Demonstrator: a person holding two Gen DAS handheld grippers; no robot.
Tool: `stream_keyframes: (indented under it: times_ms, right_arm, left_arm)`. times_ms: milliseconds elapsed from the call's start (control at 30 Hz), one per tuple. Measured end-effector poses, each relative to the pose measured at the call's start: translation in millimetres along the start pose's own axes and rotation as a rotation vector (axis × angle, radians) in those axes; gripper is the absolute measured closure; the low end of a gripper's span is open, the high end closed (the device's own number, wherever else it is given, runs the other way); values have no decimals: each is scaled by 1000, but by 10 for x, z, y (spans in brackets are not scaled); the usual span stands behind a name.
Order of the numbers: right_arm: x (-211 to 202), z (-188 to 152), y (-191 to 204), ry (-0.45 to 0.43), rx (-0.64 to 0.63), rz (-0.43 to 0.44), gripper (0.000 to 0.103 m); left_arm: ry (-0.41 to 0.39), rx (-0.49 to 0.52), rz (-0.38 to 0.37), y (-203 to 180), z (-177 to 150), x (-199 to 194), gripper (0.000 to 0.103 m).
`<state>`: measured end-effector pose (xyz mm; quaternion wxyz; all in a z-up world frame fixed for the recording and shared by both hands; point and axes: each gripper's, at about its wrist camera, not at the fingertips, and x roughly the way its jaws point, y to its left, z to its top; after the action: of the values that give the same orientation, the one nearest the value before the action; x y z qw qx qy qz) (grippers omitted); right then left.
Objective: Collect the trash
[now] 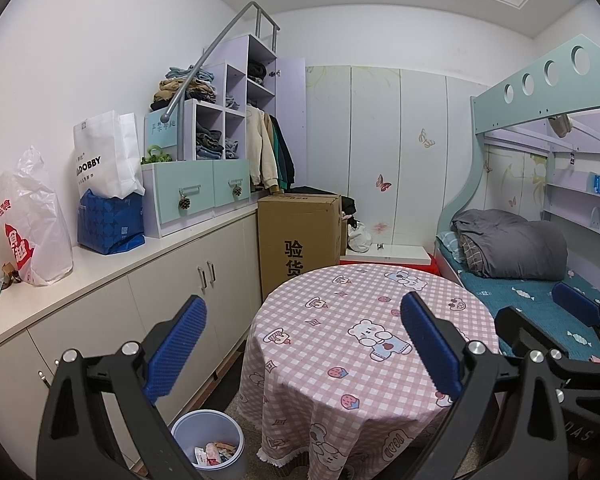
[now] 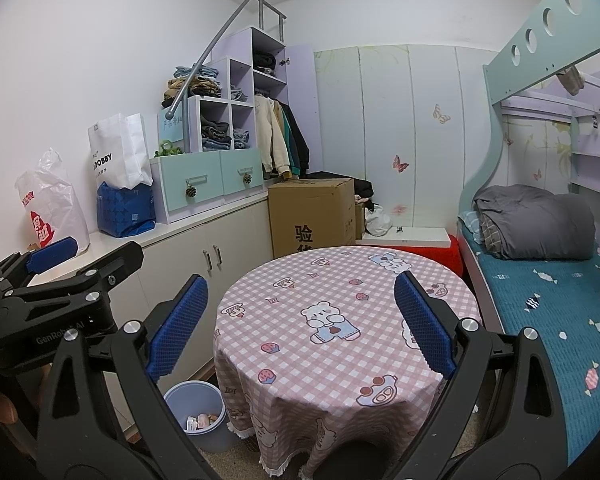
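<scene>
Both tongs, left (image 1: pixel 302 344) and right (image 2: pixel 300 324), released above round table (image 1: pixel 340 360), trash-filled bin (image 1: pixel 208 446) beside it

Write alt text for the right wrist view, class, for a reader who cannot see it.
The open right gripper hangs empty above a round table in a pink checked cloth with nothing on top. A blue bin holding wrappers stands on the floor at the table's left, and the left gripper shows at the left edge.
</scene>
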<state>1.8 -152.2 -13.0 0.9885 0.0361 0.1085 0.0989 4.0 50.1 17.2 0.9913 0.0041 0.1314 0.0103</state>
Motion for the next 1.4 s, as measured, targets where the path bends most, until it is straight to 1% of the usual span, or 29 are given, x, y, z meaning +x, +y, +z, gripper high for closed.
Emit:
stream_keyframes:
  times_ms: [767,1400]
  right_arm:
    - [54,2,-29,5,-5,10,10]
    - [85,-31,-66,19,-5,14,10]
  left_arm:
    - [3,2,0,32,-6,3,7]
    - [24,3,1,134,-54,34,7]
